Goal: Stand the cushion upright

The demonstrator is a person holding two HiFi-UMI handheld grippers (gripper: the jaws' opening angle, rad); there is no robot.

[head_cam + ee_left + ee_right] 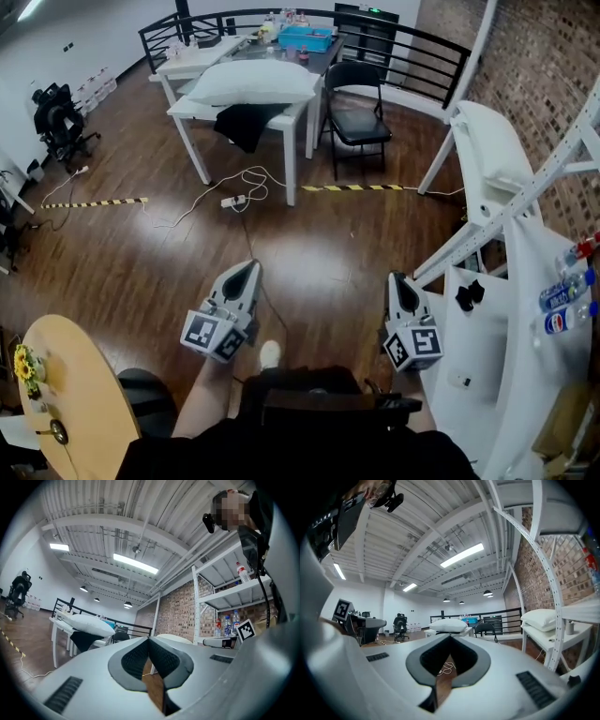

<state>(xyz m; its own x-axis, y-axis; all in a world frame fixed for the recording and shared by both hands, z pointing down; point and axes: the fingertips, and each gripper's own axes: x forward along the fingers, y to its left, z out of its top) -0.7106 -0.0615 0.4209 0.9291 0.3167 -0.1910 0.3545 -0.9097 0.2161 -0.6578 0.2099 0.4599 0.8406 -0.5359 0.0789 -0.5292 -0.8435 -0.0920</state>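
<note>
Cushion (253, 82) lies flat on white worktop (186, 109), along its near edge, far across room from both grippers. Black cloth (242, 124) hangs over that edge, just under cushion. Left gripper (249, 267) and right gripper (397, 279) held low over wooden floor (141, 244), well apart. Jaws of each fully together, nothing between them.

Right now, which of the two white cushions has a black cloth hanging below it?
The cushion on the white table; the black cloth hangs under it. The other cushion lies on the rack at the right.
</note>
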